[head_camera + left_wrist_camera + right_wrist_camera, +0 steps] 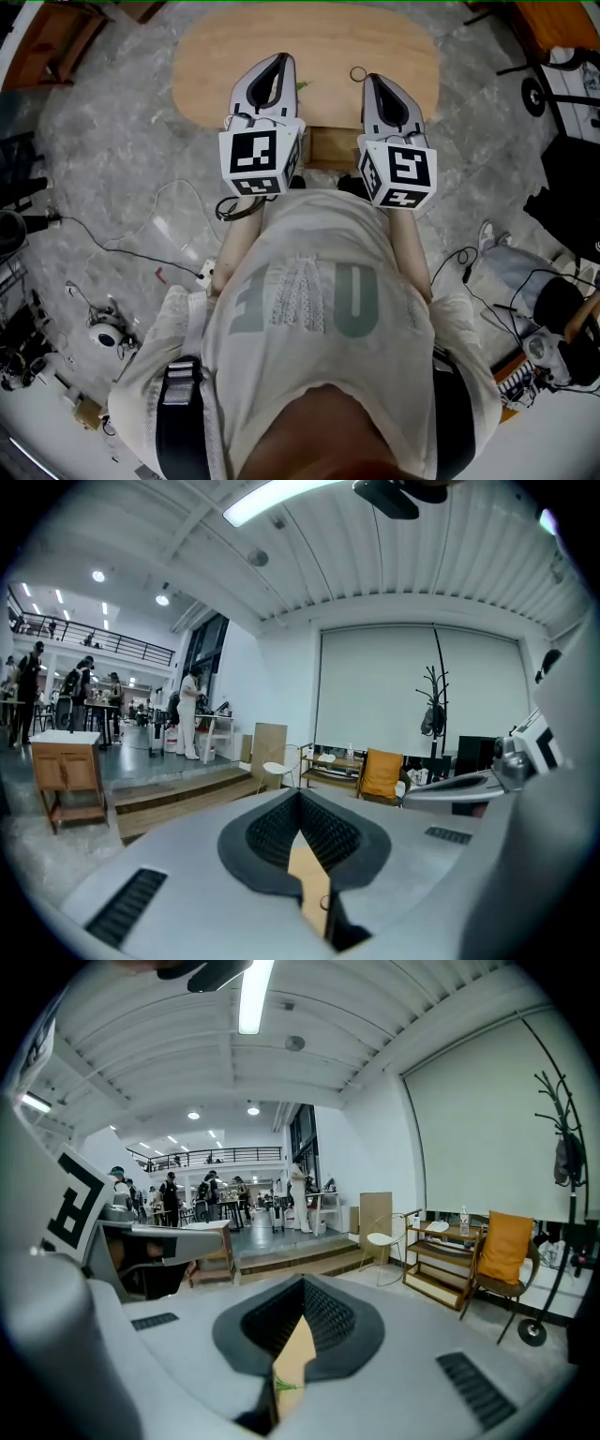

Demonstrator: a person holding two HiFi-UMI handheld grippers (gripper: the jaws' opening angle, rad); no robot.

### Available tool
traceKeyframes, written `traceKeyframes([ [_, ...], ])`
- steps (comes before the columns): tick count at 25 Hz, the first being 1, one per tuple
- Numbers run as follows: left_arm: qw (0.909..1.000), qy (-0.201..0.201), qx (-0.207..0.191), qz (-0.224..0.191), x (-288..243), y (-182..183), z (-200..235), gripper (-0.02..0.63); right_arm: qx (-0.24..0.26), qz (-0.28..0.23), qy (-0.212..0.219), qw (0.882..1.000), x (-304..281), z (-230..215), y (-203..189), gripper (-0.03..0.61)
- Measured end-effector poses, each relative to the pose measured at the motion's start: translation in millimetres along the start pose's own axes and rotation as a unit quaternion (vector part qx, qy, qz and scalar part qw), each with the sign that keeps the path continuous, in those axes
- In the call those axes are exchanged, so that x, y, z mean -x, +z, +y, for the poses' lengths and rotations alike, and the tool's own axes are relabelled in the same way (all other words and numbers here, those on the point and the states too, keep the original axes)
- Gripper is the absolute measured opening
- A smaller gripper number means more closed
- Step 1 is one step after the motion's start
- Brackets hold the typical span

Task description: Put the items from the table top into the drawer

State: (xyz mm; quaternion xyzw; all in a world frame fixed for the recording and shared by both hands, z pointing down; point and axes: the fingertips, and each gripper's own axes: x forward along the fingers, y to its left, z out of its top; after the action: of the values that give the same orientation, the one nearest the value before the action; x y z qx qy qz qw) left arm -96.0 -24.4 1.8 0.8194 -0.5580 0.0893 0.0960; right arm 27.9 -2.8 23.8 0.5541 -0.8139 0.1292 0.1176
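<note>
An oval wooden table lies ahead of me. On it rest a small dark ring and a small green item. My left gripper hovers over the near edge with its jaws together and nothing in them; in the left gripper view the ring shows through the gap below the tips. My right gripper is beside it, also shut and empty, and in the right gripper view the green item shows below the tips. A wooden drawer front sits between the two grippers under the table edge.
Cables and small white devices lie on the marble floor at my left. Wooden furniture stands at the far left, dark equipment at the right. Beyond the table are a wooden step, an orange chair and a shelf.
</note>
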Motion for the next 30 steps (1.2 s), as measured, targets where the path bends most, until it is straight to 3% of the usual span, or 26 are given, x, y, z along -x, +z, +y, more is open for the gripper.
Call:
traceKeyframes([
  [6,1.0,0.002,-0.001,0.005,-5,-3,-12,0.006,-0.005,-0.001,0.019,1.0,-3,-8,0,0.005],
  [14,0.9997,0.008,0.01,0.019,-42,-14,8,0.006,0.013,0.02,0.03,0.999,-47,-26,4,0.005],
  [21,0.9988,0.032,0.011,0.036,-72,-111,25,0.006,0.02,0.037,0.065,0.997,-94,-36,-77,0.005],
  [30,0.9974,0.054,0.015,0.046,-101,-255,50,0.006,0.067,0.072,0.122,0.988,-162,-12,-226,0.005],
])
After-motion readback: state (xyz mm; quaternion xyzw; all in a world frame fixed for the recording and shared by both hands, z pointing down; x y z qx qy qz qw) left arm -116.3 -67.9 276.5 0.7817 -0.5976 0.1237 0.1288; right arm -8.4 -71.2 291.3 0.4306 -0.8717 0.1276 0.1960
